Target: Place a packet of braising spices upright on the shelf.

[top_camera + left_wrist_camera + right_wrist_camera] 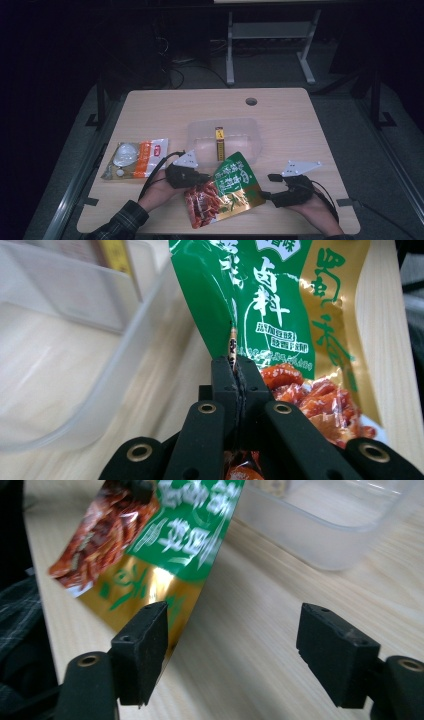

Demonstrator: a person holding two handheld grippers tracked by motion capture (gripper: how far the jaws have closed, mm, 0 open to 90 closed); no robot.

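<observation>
A: Where's the green packet (227, 192)?

B: Near the worktop (150, 107) front edge, just before the clear tub (200, 135), tilted up between both hands.

A: The left tongs (235, 371)?

B: Clamped tight on the packet's edge.

A: The right tongs (240, 645)?

B: Spread wide, holding nothing; the packet's gold corner sits against one pad.

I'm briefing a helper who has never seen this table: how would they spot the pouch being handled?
Start at the clear plastic tub in the middle of the wooden table. Just in front of it, between the two hands, lies the green and gold pouch, pinched at its edge by the left gripper. Unlike the white and orange packet farther left, it shows red food and green lettering.
</observation>
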